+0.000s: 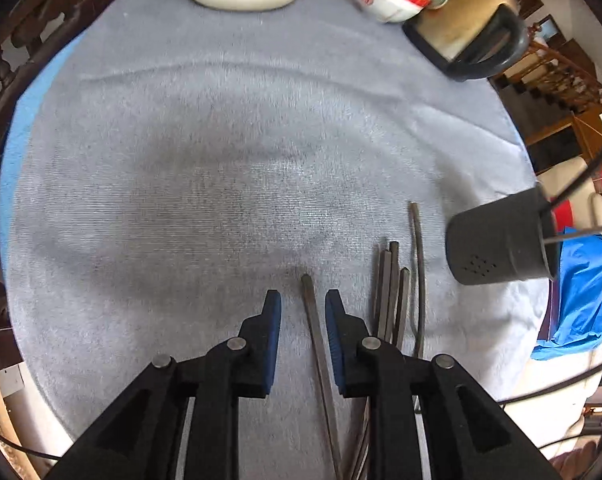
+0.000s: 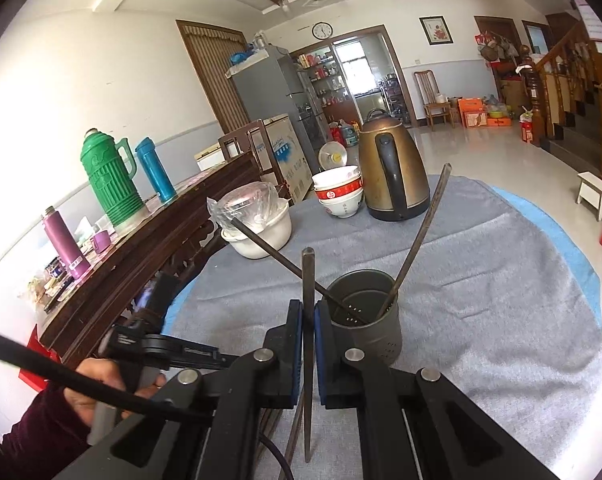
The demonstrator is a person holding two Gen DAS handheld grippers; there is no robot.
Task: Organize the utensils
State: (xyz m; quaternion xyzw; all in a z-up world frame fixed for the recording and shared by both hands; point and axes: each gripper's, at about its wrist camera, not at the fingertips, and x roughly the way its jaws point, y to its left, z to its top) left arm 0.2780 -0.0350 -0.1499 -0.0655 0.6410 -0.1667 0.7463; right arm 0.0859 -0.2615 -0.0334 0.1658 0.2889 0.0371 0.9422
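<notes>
A: Chopsticks point(image 1: 393, 292) lie in a loose bundle on the grey cloth point(image 1: 221, 160) covering the counter. Where is the one you are after?

B: One chopstick point(image 1: 319, 344) lies apart from the bundle, between the blue pads of my left hand-held gripper point(image 1: 303, 308). The jaws stand apart and neither pad presses on it.

A: And your other hand?

B: My right hand-held gripper point(image 2: 309, 320) is clamped on a single dark chopstick point(image 2: 307, 320), held upright just beside the grey holder cup point(image 2: 367, 316). Two more chopsticks point(image 2: 415, 252) lean crossed inside that cup, which stands on the cloth.

A: What sits farther out?

B: At the far edge of the cloth are a brass-coloured kettle point(image 2: 393, 168), stacked red and white bowls point(image 2: 337, 192) and a white pot point(image 2: 261, 228) with plastic wrap in it. Beyond, a dark wooden sideboard point(image 2: 149, 248) carries a green thermos point(image 2: 109, 176), a blue flask point(image 2: 155, 170) and a purple flask point(image 2: 65, 240).
</notes>
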